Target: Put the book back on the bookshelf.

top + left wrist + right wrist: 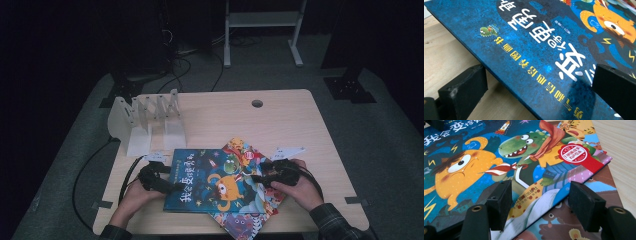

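Black tongs (176, 186) with 2 blocky pads (499, 203); plaid sleeve (336, 225).

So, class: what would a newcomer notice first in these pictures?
The bright blue picture book near the table's front edge, lying on a second book. A gripper meets it from each side: left gripper, right gripper, jaws apart. A white rack stands back left.

Blue book (212, 180) lying flat at table's near edge, cover up, resting askew atop second book (245, 220), orange monster showing.
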Demonstrator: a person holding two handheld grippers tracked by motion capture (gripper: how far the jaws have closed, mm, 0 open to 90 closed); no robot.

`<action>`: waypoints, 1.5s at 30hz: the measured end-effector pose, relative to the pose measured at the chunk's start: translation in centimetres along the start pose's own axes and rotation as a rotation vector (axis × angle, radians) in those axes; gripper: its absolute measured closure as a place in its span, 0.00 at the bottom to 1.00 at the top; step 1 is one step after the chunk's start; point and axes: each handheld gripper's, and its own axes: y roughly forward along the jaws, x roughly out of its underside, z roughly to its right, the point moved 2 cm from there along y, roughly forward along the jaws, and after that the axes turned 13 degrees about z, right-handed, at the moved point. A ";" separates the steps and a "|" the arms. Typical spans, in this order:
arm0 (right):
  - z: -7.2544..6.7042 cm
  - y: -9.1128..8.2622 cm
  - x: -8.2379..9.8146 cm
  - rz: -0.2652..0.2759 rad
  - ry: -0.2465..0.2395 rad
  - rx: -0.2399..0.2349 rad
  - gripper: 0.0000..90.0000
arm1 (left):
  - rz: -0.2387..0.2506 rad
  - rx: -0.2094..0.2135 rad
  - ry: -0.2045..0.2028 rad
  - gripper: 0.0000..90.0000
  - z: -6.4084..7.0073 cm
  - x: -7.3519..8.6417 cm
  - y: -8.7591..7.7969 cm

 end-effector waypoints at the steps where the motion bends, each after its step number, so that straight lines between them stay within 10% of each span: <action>1: 0.0 0.0 0.0 0.001 -0.001 0.002 0.39 | 0.001 0.006 -0.010 0.00 -0.1 0.1 0.0; 21: -1.6 0.5 -0.2 -0.002 -0.071 -0.023 0.39 | -0.020 0.054 -0.101 0.00 -0.5 0.6 0.1; 45: -1.7 0.7 0.0 -0.004 -0.063 -0.044 0.27 | -0.057 0.029 -0.087 0.00 0.2 -0.9 -0.3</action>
